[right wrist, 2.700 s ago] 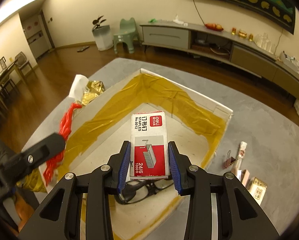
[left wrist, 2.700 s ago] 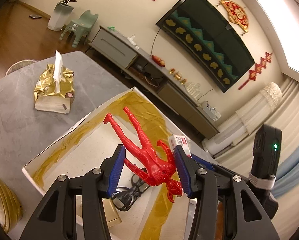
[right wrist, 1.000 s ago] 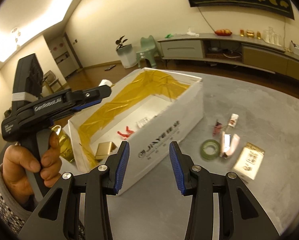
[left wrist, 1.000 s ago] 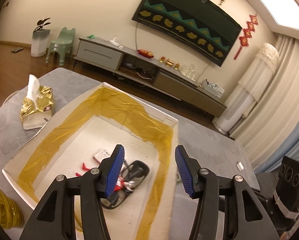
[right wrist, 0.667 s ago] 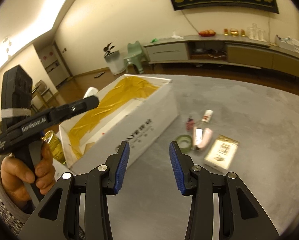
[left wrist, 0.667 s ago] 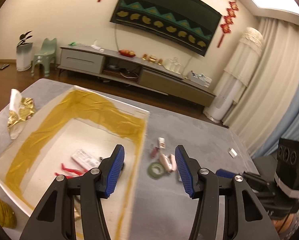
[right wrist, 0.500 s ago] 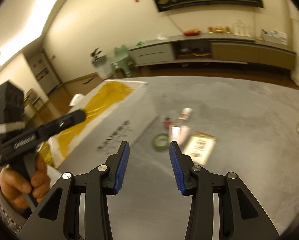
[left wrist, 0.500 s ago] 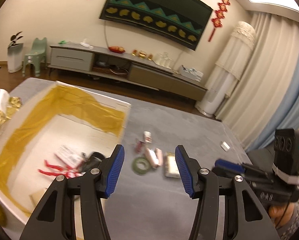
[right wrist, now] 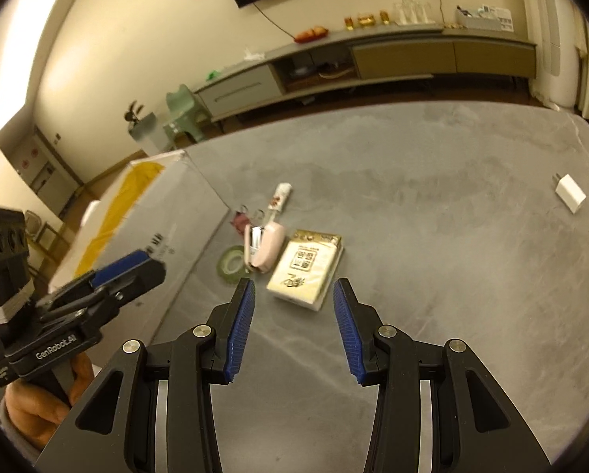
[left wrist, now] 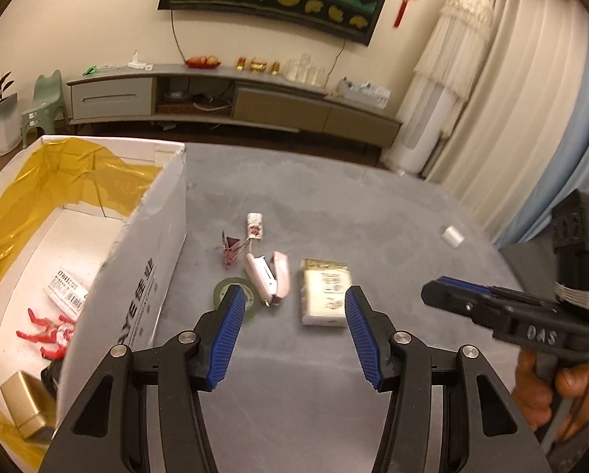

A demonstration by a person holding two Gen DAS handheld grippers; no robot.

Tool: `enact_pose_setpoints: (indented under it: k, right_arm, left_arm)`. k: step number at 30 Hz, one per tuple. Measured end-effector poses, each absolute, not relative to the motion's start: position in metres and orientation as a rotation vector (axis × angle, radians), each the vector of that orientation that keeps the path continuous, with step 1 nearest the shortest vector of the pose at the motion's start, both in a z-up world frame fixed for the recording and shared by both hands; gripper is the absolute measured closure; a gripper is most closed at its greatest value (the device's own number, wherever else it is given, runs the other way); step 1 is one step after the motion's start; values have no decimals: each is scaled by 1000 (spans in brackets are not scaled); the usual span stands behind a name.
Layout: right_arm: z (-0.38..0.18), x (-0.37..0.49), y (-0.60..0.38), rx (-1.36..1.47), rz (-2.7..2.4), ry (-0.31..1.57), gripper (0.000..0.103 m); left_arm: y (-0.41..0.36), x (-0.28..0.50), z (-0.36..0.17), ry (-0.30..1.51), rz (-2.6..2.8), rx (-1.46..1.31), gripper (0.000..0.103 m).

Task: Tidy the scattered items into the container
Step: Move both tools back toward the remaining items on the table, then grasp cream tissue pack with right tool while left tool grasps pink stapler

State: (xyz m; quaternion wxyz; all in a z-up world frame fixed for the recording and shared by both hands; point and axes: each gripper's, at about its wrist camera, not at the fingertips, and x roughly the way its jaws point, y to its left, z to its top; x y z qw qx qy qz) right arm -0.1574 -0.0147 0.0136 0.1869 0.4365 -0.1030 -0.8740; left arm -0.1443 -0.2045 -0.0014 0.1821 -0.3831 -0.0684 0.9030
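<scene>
Left gripper [left wrist: 290, 311] wide open, empty, above grey table [left wrist: 334, 197]. Right gripper [right wrist: 293, 307] likewise spread, nothing held. Ahead of both: green tape roll [left wrist: 234, 294], pink stapler [left wrist: 267, 274], gold tissue pack [left wrist: 325, 291], binder clip [left wrist: 230, 247]. Cardboard box [left wrist: 136, 272] left of left gripper, holding red figure [left wrist: 46, 331], staple box [left wrist: 66, 292].

A matt grey desk [left wrist: 373, 213] with a stone-like mottled finish carries a white cardboard box [left wrist: 136, 276] lined with glossy yellow tape [left wrist: 38, 197]. A smooth pink plastic stapler [left wrist: 269, 278] lies beside a shiny-wrapped tissue pack [left wrist: 326, 291]. Each claw, left [left wrist: 290, 329] and right [right wrist: 292, 325], shows matt black plastic arms, ribbed blue pads [left wrist: 227, 335] and bright metal screws.
</scene>
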Motion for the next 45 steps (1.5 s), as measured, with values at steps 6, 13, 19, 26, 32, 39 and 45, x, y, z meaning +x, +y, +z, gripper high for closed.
enact_pose_setpoints:
  k: [6,13,19,26,32,39,45]
  right_arm:
    - [-14,-185,-47,1296,-2476,-147,48]
    - [-47,-216,-74,1352,-2491,-17,46]
    - [-61,-227,-79,1357,-2496,28,45]
    - [-57,-213,-54,1417,-2506,35,51]
    - [-48,-194,-24,1459,-2493,-37,56]
    - [-35,-184,-12,1410,-2493,-86,56]
    - [-49,-185,-20,1411,-2471,-39,53]
  left_arm:
    - [-201,-180,-29,-223,2572,-1193,48]
    - [-203,-220,-60,-194,2596,-1276,48]
    - [-204,-226,-77,-203,2553,-1294,48]
    - [-199,-224,-81,-44,2610,-1313,48]
    - [-201,-218,-91,-29,2649,-1389,49]
    - [-175,-210,-65,-106,2577,-1186,36]
    - [-161,-226,-96,6,2605,-1259,37]
